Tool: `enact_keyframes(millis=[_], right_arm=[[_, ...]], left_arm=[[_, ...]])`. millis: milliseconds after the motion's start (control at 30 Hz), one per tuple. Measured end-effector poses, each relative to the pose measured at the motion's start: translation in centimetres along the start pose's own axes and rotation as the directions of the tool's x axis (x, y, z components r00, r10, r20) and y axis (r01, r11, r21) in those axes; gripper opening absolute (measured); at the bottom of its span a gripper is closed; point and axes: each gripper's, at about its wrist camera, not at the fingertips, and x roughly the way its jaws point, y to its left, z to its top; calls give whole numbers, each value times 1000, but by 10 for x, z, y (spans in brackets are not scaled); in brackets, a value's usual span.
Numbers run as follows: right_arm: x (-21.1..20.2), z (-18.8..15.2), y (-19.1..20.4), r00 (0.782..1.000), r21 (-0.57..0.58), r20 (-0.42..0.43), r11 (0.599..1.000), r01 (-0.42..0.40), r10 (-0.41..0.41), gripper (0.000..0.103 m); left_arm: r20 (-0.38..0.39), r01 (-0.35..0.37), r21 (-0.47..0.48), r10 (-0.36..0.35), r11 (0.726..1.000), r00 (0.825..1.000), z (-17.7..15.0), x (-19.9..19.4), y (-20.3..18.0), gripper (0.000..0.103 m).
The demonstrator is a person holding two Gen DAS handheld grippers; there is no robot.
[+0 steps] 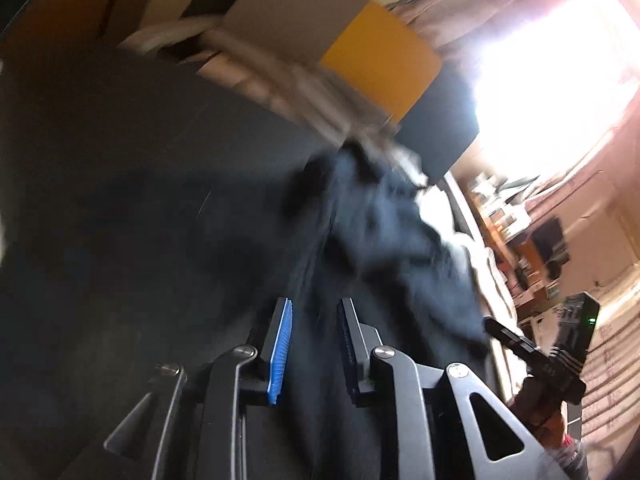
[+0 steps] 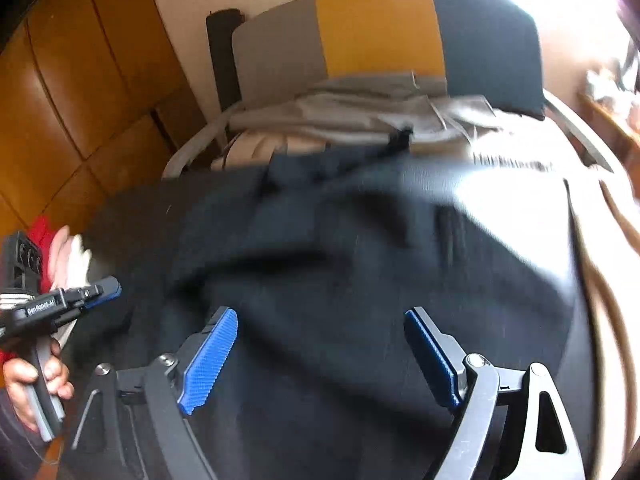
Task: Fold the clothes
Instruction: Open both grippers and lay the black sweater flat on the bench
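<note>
Dark garment (image 2: 340, 240) lying rumpled, apparently unfolded, on the bed; right gripper (image 2: 320, 344) released wide, left gripper (image 1: 314, 340) slightly parted, neither grasping cloth; folding remains.

Both grippers are black metal with blue ribbed pads (image 2: 210, 360) and round silver screws (image 1: 384, 353). The left gripper (image 2: 102, 294) carries white lettering and a grey handle (image 2: 46, 412). The person wears a red sleeve (image 2: 40, 230).
</note>
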Motion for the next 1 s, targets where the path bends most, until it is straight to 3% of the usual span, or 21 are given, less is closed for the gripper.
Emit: enact_keyframes(millis=[100, 200, 300, 400, 500, 633, 733, 800, 833, 900, 1000], right_arm=[[-25, -47, -6, 999, 60, -11, 997, 48, -48, 86], [-44, -89, -9, 994, 46, -43, 994, 97, -95, 86], [-64, -119, -10, 996, 48, -36, 995, 89, -87, 86], [-78, -144, -11, 997, 61, -29, 996, 72, -70, 86], [-86, -166, -13, 998, 85, -38, 995, 44, -41, 87], [-98, -174, -15, 997, 131, -44, 990, -60, 66, 94], [-106, -174, -25, 995, 173, -53, 982, -78, 89, 93], [-113, -175, -32, 997, 194, -61, 981, -24, 37, 93], [-118, -175, -35, 998, 192, -68, 981, 17, -4, 92], [-130, -174, -31, 997, 155, -57, 986, 61, -53, 92], [-137, -169, -11, 997, 45, -23, 996, 73, -72, 92]], left_arm=[[-8, 0, 41, 0, 999, 1000, -41, -21, -8, 22], [-49, 34, 97, -29, 995, 998, -72, -25, -31, 22], [-108, 63, 189, -43, 980, 993, -102, -22, -59, 22], [-156, -9, 292, 57, 956, 986, -125, -5, -76, 22], [-121, -97, 376, 153, 922, 981, -128, -4, -81, 13], [-54, -269, 468, 331, 842, 942, -115, -9, -68, 10], [-35, -344, 462, 405, 817, 914, -101, -23, -43, 11], [-10, -421, 449, 476, 788, 879, -96, -39, -21, 20], [-25, -416, 405, 464, 814, 885, -93, -50, -8, 21], [-29, -355, 307, 381, 883, 924, -94, -76, 5, 21], [16, -270, 286, 277, 919, 961, -103, -93, -8, 20]])
